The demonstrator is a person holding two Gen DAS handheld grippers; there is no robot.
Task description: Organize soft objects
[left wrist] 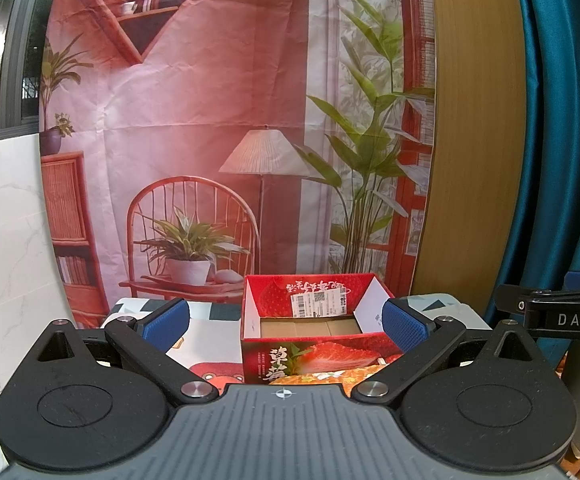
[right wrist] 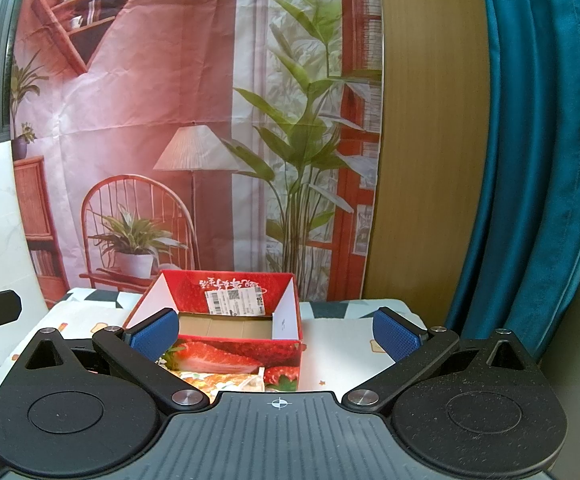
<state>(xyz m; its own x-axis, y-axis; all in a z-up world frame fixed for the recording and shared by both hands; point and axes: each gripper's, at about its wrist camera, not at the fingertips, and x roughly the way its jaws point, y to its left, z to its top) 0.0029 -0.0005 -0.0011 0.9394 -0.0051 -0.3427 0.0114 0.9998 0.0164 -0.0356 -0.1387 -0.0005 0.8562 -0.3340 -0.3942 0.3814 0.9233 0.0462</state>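
Left wrist view: left gripper [left wrist: 286, 322] spread wide, empty, facing red strawberry box [left wrist: 310, 356] on patterned worktop [left wrist: 210, 336]; "DAS" printed on right gripper [left wrist: 550, 316] alongside. Right wrist view: right gripper [right wrist: 276, 332] likewise released, box [right wrist: 226, 344] open-topped, white barcode label [right wrist: 236, 302] inside, orange packet [right wrist: 226, 382] touching its front.

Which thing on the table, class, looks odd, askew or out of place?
Nothing is spilled or damaged. The red box stands upright, open and seemingly empty, flaps raised; the writing and label on its back flap read upside down. An orange packet lies outside, against its front. Both grippers, left and right, are open.
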